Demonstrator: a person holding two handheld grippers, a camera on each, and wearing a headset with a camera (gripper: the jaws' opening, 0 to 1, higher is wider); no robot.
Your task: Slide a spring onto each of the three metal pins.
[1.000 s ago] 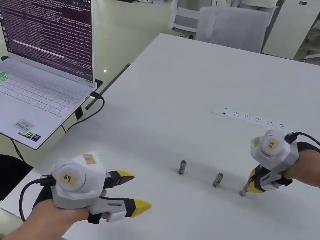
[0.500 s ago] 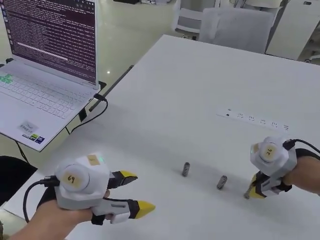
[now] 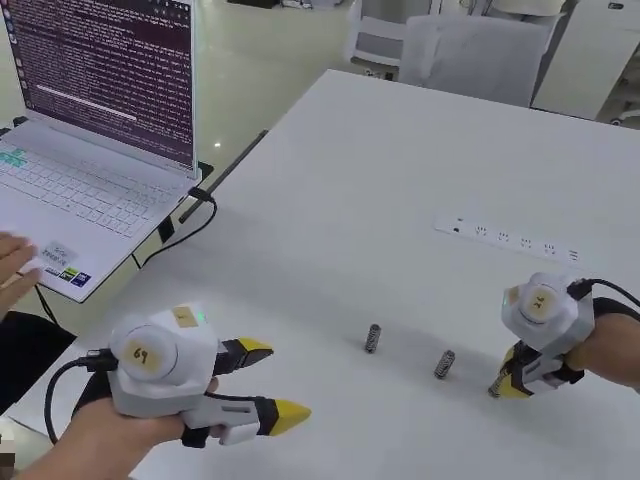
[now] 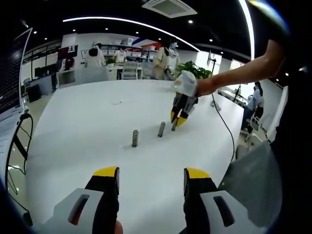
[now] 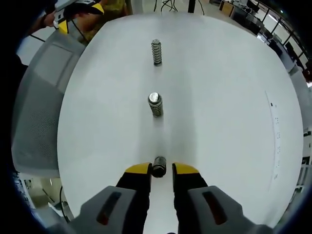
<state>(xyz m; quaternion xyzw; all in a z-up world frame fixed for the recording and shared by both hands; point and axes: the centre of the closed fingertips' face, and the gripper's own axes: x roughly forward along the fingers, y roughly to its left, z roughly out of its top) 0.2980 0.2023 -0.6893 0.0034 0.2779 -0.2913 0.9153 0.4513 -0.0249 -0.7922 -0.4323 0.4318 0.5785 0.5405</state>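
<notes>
Step in hand (judged): third spring (image 5: 159, 166), last of the row, probably being seated on or steadied over its pin. Pin itself hidden, not confirmed.
Right gripper (image 5: 162, 170): jaws drawn narrow, one yellow tip on each side of the third spring, apparently pinching it at the very tips.
Left gripper (image 3: 268, 382): jaws apart, nothing between them. Held over the desk (image 3: 400, 180) at 7 o'clock in the head view, well apart from the row.
Other springs: middle spring (image 5: 155, 104) and far spring (image 5: 156, 51) upright on the desk, in line at 12 o'clock from the right jaws. Bright metal cap atop the middle one, taken as a pin end.
Key relation: third spring dead ahead at 12 o'clock, between the tips rather than beside them. Long axis near vertical, seen almost end-on in the right gripper view, a little tilted in the head view.
Nearer hand: right, on the part. Left gripper off beyond the far spring, toward 11 o'clock in the right gripper view.
Progress (judged): two of three done, third under way.
Next move calls for: axis brought plumb, straight push down, release without sideways drag.
Risk: tilt could bind the spring or flick it from the tips. Middle spring near enough to be knocked.
Surroundings: laptop (image 3: 90, 120) at 10 o'clock, power strip (image 3: 515, 240) at 2 o'clock, both well apart from the work.
</notes>
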